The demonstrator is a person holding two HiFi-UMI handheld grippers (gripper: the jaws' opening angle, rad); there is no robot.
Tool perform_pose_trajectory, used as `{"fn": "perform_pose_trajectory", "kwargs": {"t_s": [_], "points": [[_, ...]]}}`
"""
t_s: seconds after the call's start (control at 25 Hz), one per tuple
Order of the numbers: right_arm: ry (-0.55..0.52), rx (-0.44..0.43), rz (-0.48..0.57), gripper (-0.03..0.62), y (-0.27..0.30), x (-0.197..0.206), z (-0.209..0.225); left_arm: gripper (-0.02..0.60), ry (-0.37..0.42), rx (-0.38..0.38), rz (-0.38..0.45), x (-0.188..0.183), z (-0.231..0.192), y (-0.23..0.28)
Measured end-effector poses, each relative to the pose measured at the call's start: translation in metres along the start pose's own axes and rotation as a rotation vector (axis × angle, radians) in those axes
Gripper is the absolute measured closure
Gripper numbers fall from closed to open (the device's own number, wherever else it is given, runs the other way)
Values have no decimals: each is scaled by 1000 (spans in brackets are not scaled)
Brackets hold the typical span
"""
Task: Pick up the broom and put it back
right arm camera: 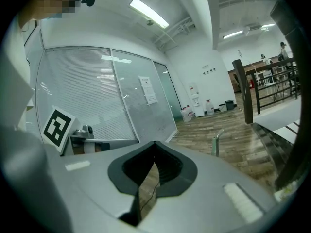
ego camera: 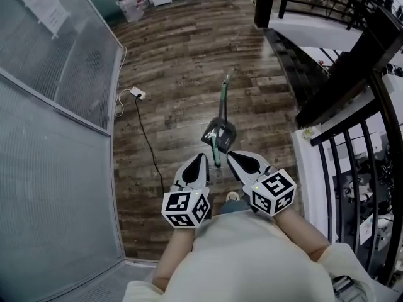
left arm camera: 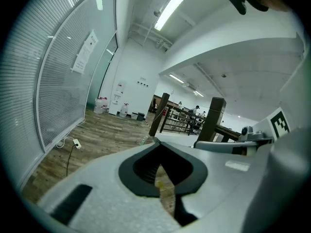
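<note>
Lying below, the broom (ego camera: 223, 102) shows between closed left claw (ego camera: 202, 157) and closed right claw (ego camera: 232, 156).

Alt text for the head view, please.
Looking steeply down, a person holds the left gripper and right gripper side by side, both shut and empty, over a wooden floor. Just beyond them stands a green-handled broom with a dark dustpan; a glass wall is on the left, a black railing on the right.

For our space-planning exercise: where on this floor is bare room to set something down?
Bare boards lie between the power strip and the broom, and beyond its handle. Crowded: the cable, and by the railing.
</note>
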State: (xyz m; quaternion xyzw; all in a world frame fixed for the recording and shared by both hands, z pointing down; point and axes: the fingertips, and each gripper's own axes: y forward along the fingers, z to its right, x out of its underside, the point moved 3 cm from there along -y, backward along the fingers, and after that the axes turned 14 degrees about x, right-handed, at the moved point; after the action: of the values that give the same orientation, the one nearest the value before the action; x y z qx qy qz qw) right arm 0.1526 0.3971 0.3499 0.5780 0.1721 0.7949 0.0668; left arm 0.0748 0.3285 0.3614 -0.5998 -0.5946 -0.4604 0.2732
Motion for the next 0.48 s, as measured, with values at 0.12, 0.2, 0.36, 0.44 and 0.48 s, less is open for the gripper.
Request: {"fn": "perform_pose_trajectory", "kwargs": {"t_s": [0.12, 0.2, 0.36, 0.44, 0.48], "points": [[-11, -21, -7, 589, 7, -4, 13, 574, -1, -12, 10, -3, -1, 16], [-18, -33, -11, 589, 10, -6, 20, 574, 1, -17, 11, -4, -2, 26], [-18, -42, -14, 589, 14, -9, 31, 574, -3, -23, 8, -3, -2, 40], [-11, -37, -12, 589, 16, -9, 36, 574, -6, -24, 4, -3, -3, 44], [-7, -33, -13, 589, 16, -10, 38, 574, -6, -26, 2, -3, -5, 45]]}}
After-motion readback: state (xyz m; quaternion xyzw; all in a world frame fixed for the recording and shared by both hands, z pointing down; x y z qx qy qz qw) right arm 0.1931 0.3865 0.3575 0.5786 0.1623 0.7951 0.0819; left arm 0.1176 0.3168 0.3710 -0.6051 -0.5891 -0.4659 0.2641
